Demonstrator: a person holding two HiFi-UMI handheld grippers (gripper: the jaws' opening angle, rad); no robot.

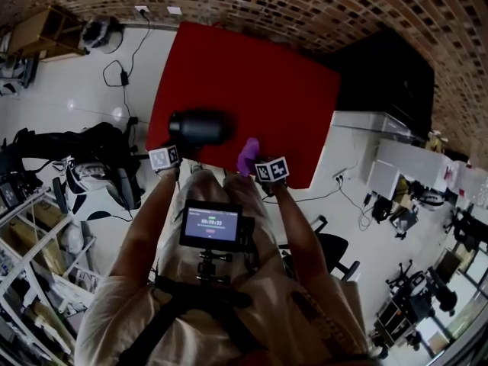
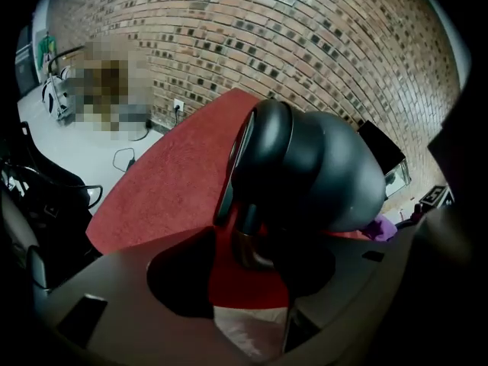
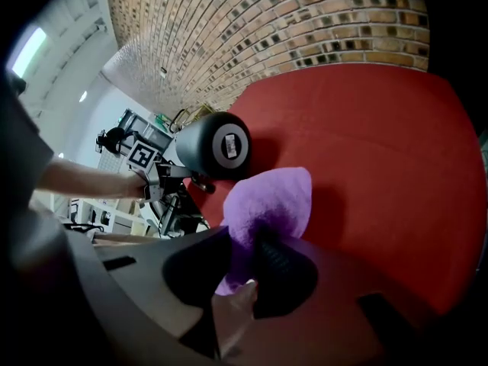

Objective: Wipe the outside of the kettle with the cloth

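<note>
A black kettle point(image 1: 197, 126) lies on its side on the red table point(image 1: 252, 67), near the front edge. My left gripper point(image 1: 180, 146) is right at it. In the left gripper view the kettle point(image 2: 320, 166) fills the middle, and its handle point(image 2: 245, 235) stands between the jaws of the open left gripper point(image 2: 244, 277), with the pads off it. My right gripper point(image 1: 258, 165) is shut on a purple cloth point(image 1: 248, 154), just right of the kettle. In the right gripper view the cloth point(image 3: 278, 197) rises from the right gripper point(image 3: 248, 261), and the kettle's round base point(image 3: 227, 145) faces it.
A brick wall point(image 1: 305, 6) runs behind the table. A black cabinet point(image 1: 385, 75) and white desks point(image 1: 396, 166) stand to the right, with an office chair point(image 1: 335, 254) nearby. Black gear point(image 1: 99, 155) and shelves point(image 1: 38, 235) crowd the floor on the left.
</note>
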